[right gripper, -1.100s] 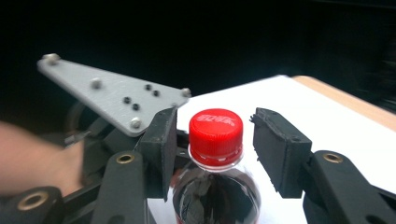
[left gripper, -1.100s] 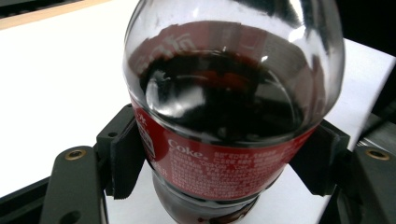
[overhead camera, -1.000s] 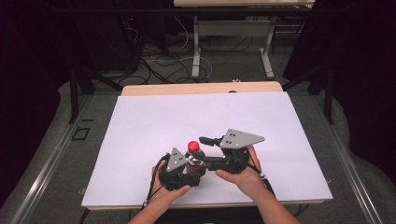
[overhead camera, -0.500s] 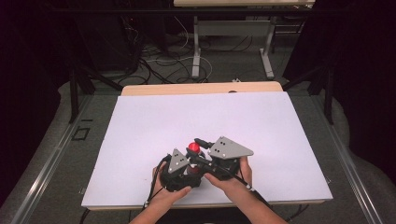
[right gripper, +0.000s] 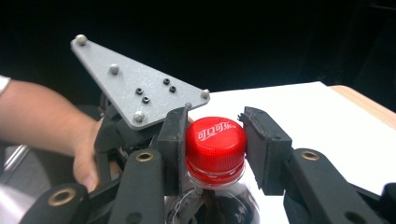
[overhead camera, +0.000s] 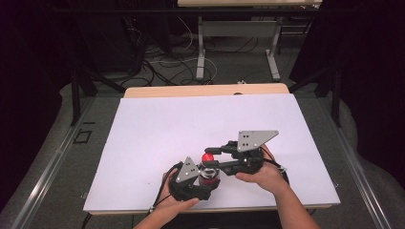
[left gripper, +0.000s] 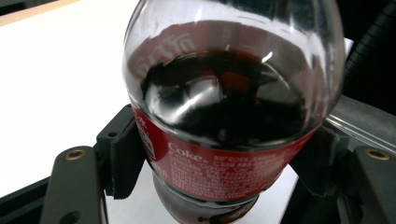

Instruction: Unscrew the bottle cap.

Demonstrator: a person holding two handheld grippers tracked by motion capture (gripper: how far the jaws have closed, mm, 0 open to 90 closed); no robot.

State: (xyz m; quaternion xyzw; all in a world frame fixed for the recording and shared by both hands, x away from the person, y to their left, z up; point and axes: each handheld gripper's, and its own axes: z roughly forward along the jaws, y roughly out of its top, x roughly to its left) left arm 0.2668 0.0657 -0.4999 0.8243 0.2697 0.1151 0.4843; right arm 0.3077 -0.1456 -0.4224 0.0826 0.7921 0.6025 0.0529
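Observation:
A Coke bottle (overhead camera: 208, 175) with dark drink and a red label stands upright near the front edge of the white sheet (overhead camera: 191, 124). My left gripper (overhead camera: 206, 180) is shut on its body; in the left gripper view both pads press the labelled bottle (left gripper: 229, 93). My right gripper (overhead camera: 211, 156) reaches in from the right, shut on the red cap (overhead camera: 207, 157). In the right gripper view its black pads flank the red cap (right gripper: 215, 140), the left pad touching it. The left gripper's grey plate (right gripper: 135, 88) and the hand (right gripper: 86, 154) show behind the cap.
The white sheet covers a wooden table whose far edge (overhead camera: 205, 90) shows bare. Beyond it lie cables (overhead camera: 162, 62) on the floor and the legs of another table (overhead camera: 200, 52). Metal rails (overhead camera: 52, 162) run along both sides.
The right gripper swung in closer over the bottle half a second ago, then turned back out to the right with its jaws still at the cap. The left gripper and bottle stay in place.

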